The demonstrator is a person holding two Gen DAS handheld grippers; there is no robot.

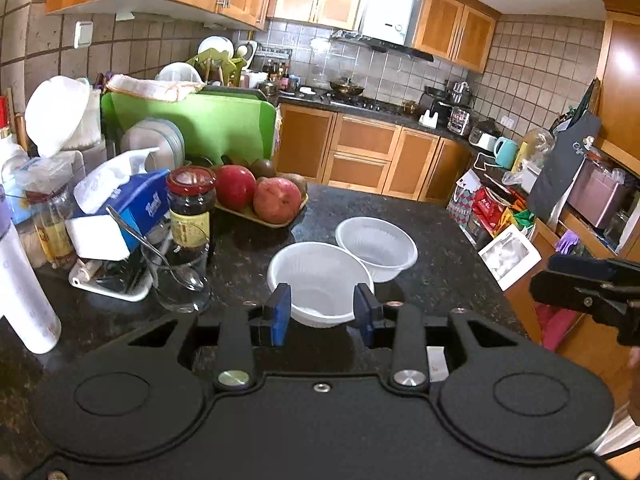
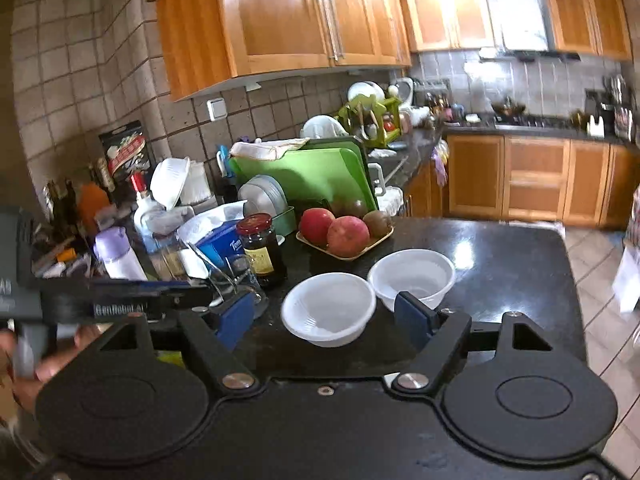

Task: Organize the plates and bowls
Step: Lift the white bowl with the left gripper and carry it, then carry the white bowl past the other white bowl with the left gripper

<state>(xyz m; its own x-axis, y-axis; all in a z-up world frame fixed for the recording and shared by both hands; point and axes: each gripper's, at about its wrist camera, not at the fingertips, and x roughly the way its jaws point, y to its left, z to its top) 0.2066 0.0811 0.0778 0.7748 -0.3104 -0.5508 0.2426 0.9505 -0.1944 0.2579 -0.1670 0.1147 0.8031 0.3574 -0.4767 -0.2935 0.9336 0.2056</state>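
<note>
From your left wrist camera you get the right-hand side of the room: a cluttered low shelf with a teal mug, a dark apron hanging beside it, and the body of your right gripper at the frame's right edge. Your right wrist camera shows none of that; it gives you instead the tiled floor past the counter's end, a boxed package leaning on the wall tiles, and your left gripper's body crossing the left edge with your hand on its grip.

Working left to right on the black counter: a white bottle, a tissue box, a red-lidded jar, a tray of apples, then the two white bowls, rims touching or nearly so.

Your left gripper holds nothing, its jaws moderately apart. The nearer bowl shows between its blue fingers, lying on the counter beyond them; the farther bowl sits beyond and to the right.

Your right gripper is spread wide and empty. The nearer bowl lies ahead between its fingers; the farther bowl stands just behind the right fingertip.
</note>
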